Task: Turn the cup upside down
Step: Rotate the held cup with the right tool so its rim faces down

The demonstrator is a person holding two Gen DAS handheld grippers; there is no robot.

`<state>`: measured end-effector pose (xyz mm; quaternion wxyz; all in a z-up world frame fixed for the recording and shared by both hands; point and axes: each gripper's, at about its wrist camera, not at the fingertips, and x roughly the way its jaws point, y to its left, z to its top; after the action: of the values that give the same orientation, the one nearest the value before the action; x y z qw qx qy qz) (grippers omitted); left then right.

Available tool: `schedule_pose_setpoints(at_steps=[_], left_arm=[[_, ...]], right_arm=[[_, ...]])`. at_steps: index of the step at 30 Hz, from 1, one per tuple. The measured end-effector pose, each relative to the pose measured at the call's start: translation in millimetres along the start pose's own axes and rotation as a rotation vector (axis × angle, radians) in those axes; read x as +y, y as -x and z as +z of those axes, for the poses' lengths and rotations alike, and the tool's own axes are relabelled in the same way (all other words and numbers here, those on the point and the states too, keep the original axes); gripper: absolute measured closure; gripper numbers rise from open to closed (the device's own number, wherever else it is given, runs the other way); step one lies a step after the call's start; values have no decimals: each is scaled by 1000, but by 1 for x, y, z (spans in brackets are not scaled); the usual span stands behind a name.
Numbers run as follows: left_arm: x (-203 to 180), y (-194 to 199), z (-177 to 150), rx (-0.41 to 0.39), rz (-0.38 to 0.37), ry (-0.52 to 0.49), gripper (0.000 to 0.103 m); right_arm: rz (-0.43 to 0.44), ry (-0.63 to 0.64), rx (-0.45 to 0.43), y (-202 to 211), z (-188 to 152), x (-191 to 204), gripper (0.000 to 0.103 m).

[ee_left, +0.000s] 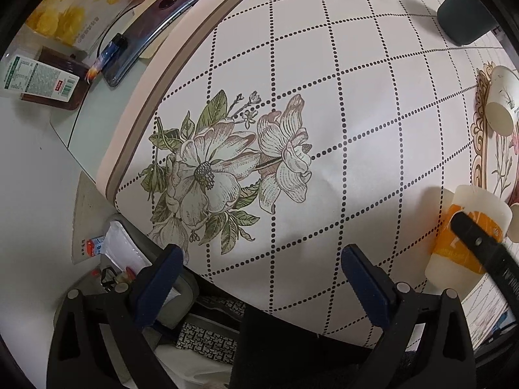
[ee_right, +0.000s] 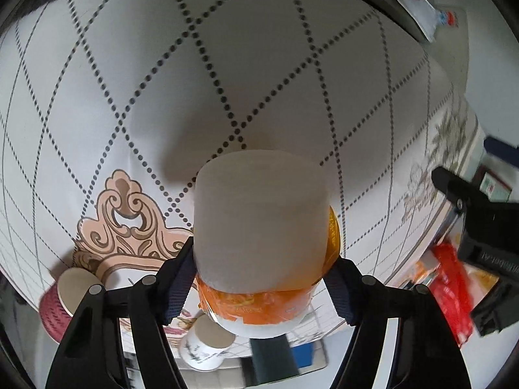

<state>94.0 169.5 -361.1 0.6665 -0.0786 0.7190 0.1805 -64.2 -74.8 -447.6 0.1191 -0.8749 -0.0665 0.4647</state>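
A white cup with an orange band [ee_right: 259,227] is held between the fingers of my right gripper [ee_right: 259,269], which is shut on it; its closed base faces the camera above the patterned tablecloth [ee_right: 227,64]. The same cup [ee_left: 467,236] shows at the right edge of the left wrist view, with a black finger [ee_left: 486,246] across it. My left gripper [ee_left: 259,272] is open and empty over the flower print [ee_left: 223,168], well left of the cup.
Other paper cups stand upside down: a white one [ee_left: 501,102], [ee_right: 207,347] and a red-walled one [ee_right: 61,301]. A dark cup [ee_left: 464,16] sits far right. A phone [ee_left: 146,32], packets and boxes lie beyond the table edge [ee_left: 155,74]. The left gripper's body [ee_right: 480,227] shows at right.
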Motion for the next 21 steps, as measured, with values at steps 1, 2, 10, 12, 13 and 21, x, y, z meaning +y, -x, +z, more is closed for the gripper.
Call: schedule_pose_setpoints(at_steps=[1,2,10,12,13,21], left_arm=[[0,1,0,-1,1,-3,3],[0,3,1,-3,4,-7,3],[-5,18,8,-33,27,-57,3],[-8,22,10,-42,32,-74,3],[-9,23,10,-45,33,-82,3],[-31,38,14,-84,40,-174,3]], right_arm=[[18,-40,5,0,0,-6,29],[33,-82,8,0,0,-12,29],[276,-542,51,-6,-13,-66,29],[343,-651,67,-10,-21,-75,29],[378,-712,79,-12,-26,-78,29],[850,-1308,253,-46,-78,-77,29]])
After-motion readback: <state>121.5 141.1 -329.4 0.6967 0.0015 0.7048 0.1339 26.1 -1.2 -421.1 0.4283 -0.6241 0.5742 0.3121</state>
